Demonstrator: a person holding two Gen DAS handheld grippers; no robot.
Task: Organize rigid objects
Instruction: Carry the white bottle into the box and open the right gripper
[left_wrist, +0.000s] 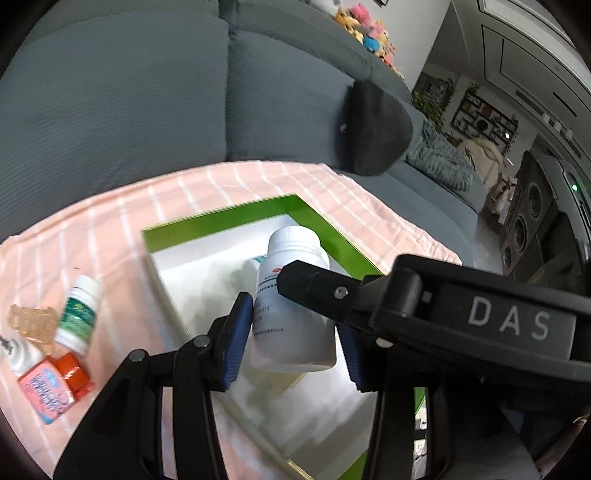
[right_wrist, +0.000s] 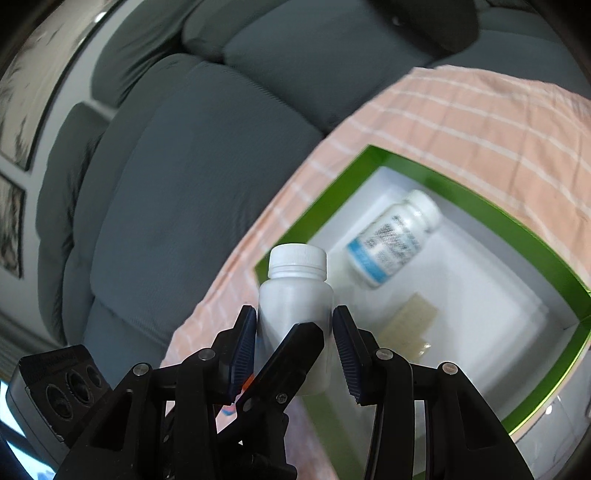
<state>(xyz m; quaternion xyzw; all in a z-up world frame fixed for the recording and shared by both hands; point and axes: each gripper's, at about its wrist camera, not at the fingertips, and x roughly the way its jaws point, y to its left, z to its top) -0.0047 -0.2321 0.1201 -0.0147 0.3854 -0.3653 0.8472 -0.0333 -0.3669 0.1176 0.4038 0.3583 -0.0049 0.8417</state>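
- You are holding a white bottle (left_wrist: 291, 314) in the left tool (left_wrist: 293, 334), its blue pads (left_wrist: 236, 338) pressing on the lower body from both sides, cap tilted away over the green-walled box (left_wrist: 221, 218).
- In the right wrist view, the right tool (right_wrist: 295, 350) is gripping a plain white bottle (right_wrist: 295, 306) around its body, cap up, hanging over the near corner of the green box (right_wrist: 480, 210). (Both views look much alike, so I cannot tell whether both tools share one bottle.)
- A blue-labelled bottle (right_wrist: 395, 238) is already lying on its side on the box's white floor, near a small tan pad (right_wrist: 406, 325).
- Waiting on the pink striped cloth (left_wrist: 110, 221) over the counter: a green-labelled bottle (left_wrist: 79, 314), an orange-capped bottle (left_wrist: 55, 384) and an amber clip (left_wrist: 33, 321).
- These bottles are probably light, stiff plastic with smooth, slippery walls; a firm squeeze should not crush them.
- You are best gripping mid-body across the round wall, below the shoulder, never on the cap, which may turn.
- Laid down, a bottle is likely rolling, so be setting it against a wall or its neighbour.
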